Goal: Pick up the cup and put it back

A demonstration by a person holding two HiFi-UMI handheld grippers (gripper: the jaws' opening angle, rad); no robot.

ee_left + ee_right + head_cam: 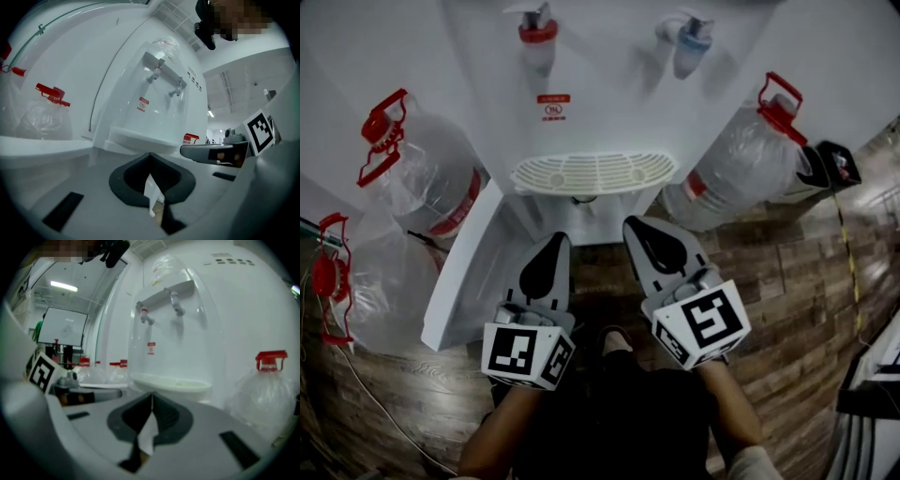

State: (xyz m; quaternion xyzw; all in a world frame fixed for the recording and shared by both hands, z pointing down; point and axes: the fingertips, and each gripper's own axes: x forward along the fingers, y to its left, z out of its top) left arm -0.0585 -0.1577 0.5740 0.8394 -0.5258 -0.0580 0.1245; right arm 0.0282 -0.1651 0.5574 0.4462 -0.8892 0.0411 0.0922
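No cup shows in any view. A white water dispenser (600,103) stands ahead, with a red tap (537,36), a blue tap (692,39) and an empty slotted drip tray (593,173). My left gripper (556,240) and right gripper (632,225) hang side by side just below the tray's front edge, both pointing at the dispenser. Each is shut with nothing between its jaws. The left gripper view shows its closed tips (150,155) under the tray (140,139). In the right gripper view the tips (151,394) meet in the same way below the tray (171,382).
Large clear water bottles with red caps stand on the wooden floor at the dispenser's left (427,173), far left (366,281) and right (745,159). A white panel (469,281) leans at the dispenser's lower left. The person's legs and shoe (614,342) are below the grippers.
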